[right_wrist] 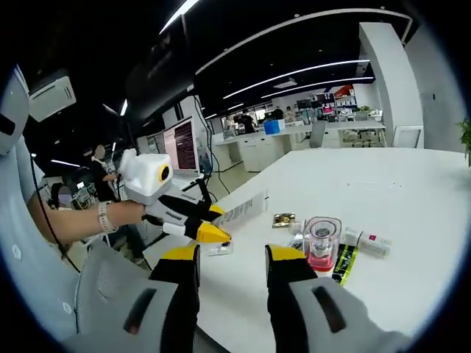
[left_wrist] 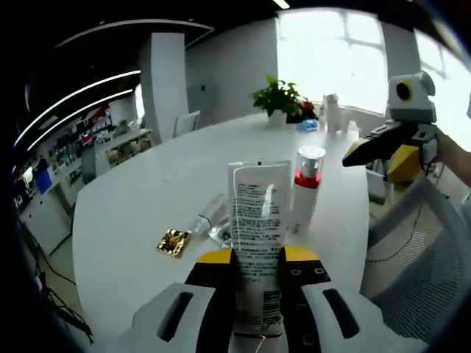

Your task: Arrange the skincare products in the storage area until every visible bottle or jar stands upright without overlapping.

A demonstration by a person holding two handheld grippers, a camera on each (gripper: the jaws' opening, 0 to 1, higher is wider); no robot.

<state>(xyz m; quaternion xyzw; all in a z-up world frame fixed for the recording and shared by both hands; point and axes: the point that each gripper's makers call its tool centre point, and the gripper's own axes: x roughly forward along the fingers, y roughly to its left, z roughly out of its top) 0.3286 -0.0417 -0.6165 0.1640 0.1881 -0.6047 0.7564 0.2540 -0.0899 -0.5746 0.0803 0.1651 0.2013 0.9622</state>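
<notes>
While left gripper (left_wrist: 256, 276) fingers clamp white tube (left_wrist: 257, 235), long axis runs forward; right gripper (right_wrist: 232, 268) fingers apart.

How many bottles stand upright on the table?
2 at least. The pump bottle stands just behind the tube shut in the left gripper. A white bottle stands far off beside the plant; more may be there, too small to tell.

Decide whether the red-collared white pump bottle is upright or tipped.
Upright: the red-collared white pump bottle stands on the white table, silver cap on top.
</notes>
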